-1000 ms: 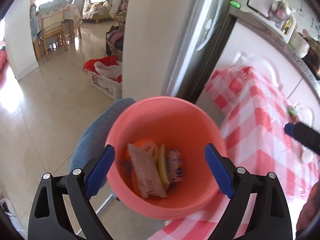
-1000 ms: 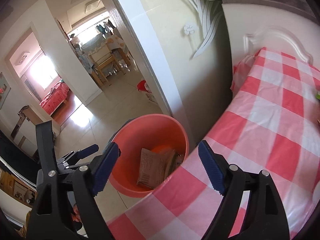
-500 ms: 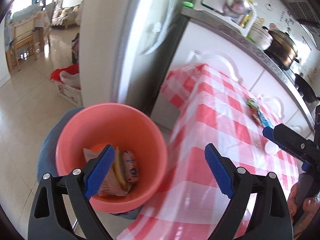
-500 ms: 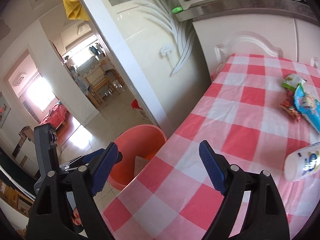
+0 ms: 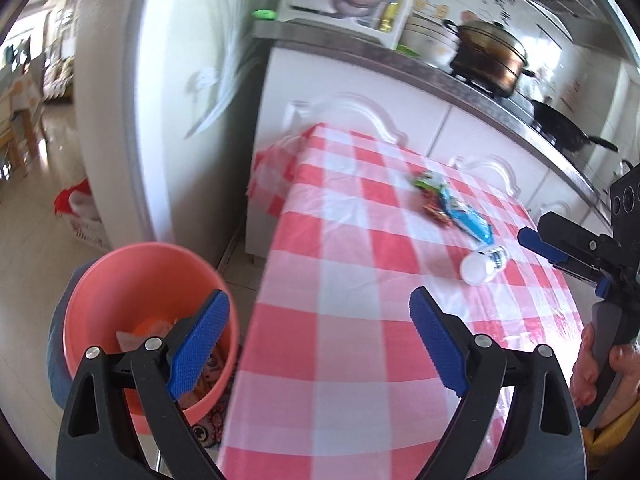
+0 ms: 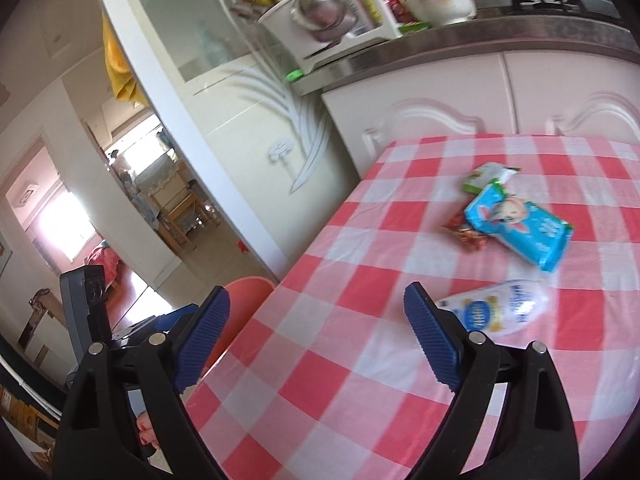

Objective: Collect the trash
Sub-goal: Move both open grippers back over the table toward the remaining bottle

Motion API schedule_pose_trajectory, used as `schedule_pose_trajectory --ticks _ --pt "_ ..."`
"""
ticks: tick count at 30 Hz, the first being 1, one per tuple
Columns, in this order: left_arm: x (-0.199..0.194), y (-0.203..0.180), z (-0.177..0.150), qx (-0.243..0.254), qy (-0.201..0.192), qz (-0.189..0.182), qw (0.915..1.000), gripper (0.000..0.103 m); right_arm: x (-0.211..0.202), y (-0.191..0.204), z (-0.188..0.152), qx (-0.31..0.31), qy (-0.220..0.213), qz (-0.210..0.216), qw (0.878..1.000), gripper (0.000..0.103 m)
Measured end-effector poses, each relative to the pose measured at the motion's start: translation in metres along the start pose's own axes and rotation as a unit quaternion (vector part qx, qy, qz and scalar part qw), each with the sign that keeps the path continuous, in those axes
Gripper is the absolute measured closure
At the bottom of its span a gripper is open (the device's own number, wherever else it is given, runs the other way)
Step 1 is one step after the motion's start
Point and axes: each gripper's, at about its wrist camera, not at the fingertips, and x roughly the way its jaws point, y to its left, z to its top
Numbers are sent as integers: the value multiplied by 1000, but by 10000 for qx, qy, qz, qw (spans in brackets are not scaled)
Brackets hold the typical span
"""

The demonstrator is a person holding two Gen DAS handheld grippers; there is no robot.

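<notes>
Trash on the red-and-white checked table (image 6: 360, 392): a white plastic bottle with blue label (image 6: 496, 312) lying on its side, beyond it a blue wet-wipe pack (image 6: 520, 228) overlapping a small red wrapper (image 6: 464, 234) and a green-white wrapper (image 6: 486, 174). Round salmon-pink plastic bin (image 5: 120, 276) stands off the table's left edge, wrappers inside. Right tool (image 6: 316, 340) hangs over the cloth, jaws just opened wider, nothing between them, bottle just beside its right pad. Left tool (image 5: 320, 344) spread, empty, straddling bin rim and table edge.
</notes>
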Motion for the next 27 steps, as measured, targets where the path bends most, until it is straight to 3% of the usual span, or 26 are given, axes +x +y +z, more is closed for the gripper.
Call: schedule_pose_trajectory --ticks 11,19,27 --pt "16 -72 0 746 349 -616 9947 10 -54 -57 -11 295 -230 -359 9987 9" --pt "36 -127 -5 1462 638 -1031 9818 10 -86 -91 -17 453 -247 -379 9979 9" --pt "62 -166 -6 2004 901 -1094 9694 10 -102 -119 -24 548 -214 -531 9969 9"
